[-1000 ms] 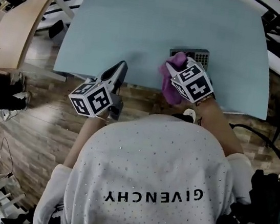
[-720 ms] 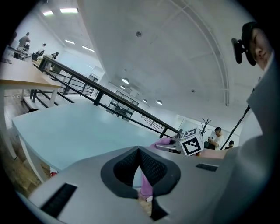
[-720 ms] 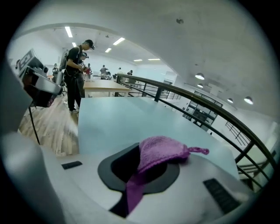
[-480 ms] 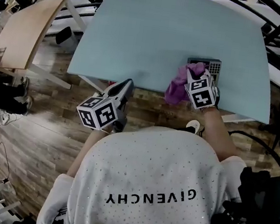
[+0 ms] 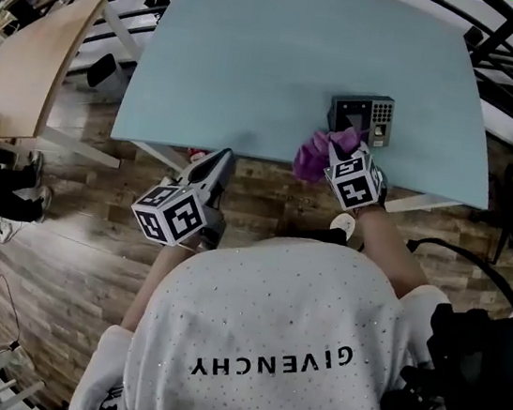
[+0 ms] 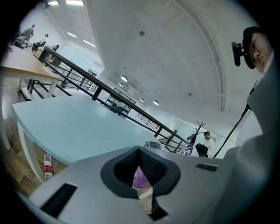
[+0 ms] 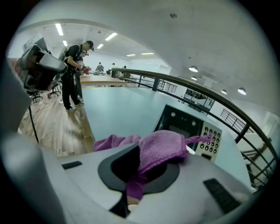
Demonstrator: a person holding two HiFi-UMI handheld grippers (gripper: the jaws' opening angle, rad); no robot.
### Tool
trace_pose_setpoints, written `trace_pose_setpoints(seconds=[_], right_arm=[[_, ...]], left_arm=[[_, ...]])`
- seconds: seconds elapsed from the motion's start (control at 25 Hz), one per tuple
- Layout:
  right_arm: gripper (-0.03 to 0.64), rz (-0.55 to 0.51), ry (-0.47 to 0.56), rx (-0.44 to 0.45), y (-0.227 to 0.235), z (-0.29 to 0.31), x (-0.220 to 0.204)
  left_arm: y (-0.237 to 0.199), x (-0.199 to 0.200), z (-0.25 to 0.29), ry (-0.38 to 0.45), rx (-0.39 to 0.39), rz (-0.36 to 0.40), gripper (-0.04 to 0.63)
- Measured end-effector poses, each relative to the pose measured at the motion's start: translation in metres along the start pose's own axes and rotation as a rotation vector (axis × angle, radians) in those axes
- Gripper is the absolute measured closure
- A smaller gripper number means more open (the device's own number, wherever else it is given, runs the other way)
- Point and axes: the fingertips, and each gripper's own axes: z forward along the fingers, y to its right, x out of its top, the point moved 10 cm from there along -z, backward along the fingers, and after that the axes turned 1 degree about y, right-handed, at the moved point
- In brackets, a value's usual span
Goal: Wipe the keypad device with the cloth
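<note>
Purple knitted cloth bunched; dark keypad device flat on table, beyond

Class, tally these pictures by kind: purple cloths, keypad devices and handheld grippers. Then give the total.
purple cloth: 1
keypad device: 1
grippers: 2 (left gripper, right gripper)
Total: 4

The cloth is purple knit, the keypad device dark grey with pale keys, the counter pale blue.
</note>
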Motion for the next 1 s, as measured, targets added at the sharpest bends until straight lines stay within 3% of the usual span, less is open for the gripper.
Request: trace_pose_setpoints(seconds=[0.2,0.32,0.4,0.52,0.64,0.72,0.84,1.0], right_arm=[[0.595,0.13,-0.04,0.139,0.011,-0.001,-0.008],[0.597,0.137,-0.064,0.259,0.023,-0.003,0.002],[0.598,0.134,0.049,0.312,0.042,-0.017,0.031],[0.597,0.109,0.28,0.309,0.084,-0.051,0.094],[0.597,0.001,0.463,0.261,0.117,-0.09,0.148],[0.597,-0.079,0.506,0.26,0.13,-0.102,0.166],[0.597,-0.15,0.433,0.305,0.14,-0.082,0.162],[0.597,-0.166,0.249,0.327,0.138,-0.032,0.115]], left_arm=[[0.013,-0.01,0.012,-0.018,-0.004,-0.035,0.595],[0.02,-0.014,0.021,0.009,0.023,-0.048,0.595],[0.027,-0.014,0.027,0.034,0.053,-0.059,0.595],[0.043,-0.01,0.034,0.075,0.109,-0.066,0.595],[0.065,-0.002,0.035,0.145,0.146,-0.081,0.595],[0.082,0.003,0.035,0.187,0.152,-0.089,0.595],[0.101,0.006,0.04,0.221,0.167,-0.081,0.595],[0.116,-0.002,0.051,0.238,0.206,-0.07,0.595]])
